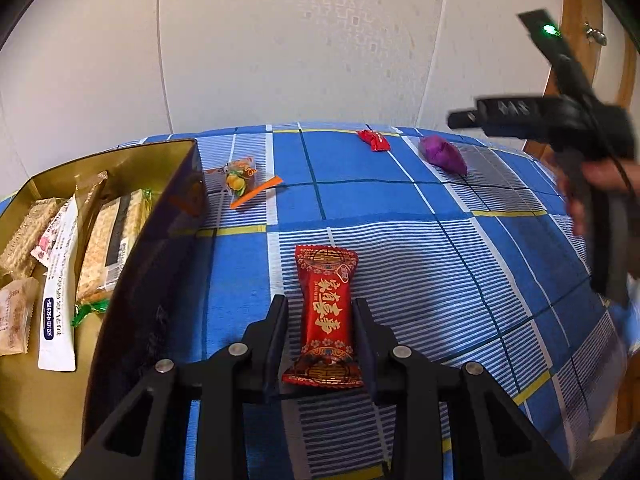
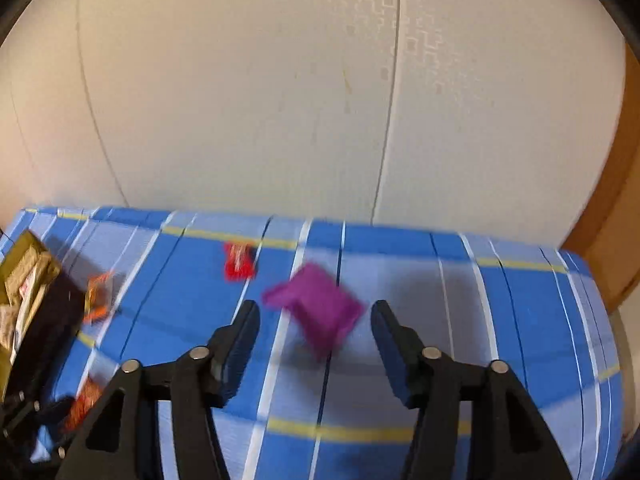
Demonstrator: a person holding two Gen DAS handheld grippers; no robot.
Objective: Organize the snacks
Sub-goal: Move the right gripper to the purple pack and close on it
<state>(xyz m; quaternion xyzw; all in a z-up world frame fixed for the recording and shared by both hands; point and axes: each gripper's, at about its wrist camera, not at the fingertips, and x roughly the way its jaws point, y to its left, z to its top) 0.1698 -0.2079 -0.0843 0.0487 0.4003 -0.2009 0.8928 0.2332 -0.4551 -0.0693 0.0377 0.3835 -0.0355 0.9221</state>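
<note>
A long red snack packet (image 1: 326, 312) with gold lettering sits between the fingers of my left gripper (image 1: 320, 301), which is shut on its waist, just above the blue checked cloth (image 1: 420, 280). To its left stands the gold-lined box (image 1: 160, 160) holding several wrapped snacks. In the blurred right wrist view my right gripper (image 2: 315, 304) is open over the cloth. A purple packet (image 2: 320, 308) lies on the cloth just ahead, in line with the gap between the fingers and untouched. The purple packet (image 1: 442, 154) also shows at the far right of the left wrist view.
A small red candy (image 1: 374, 140) lies near the cloth's far edge. An orange and clear sweet bag (image 1: 242, 178) lies beside the box's far corner. A white wall rises directly behind. A wooden door (image 1: 580, 40) stands at the right. A person's hand (image 1: 600, 176) holds the right tool.
</note>
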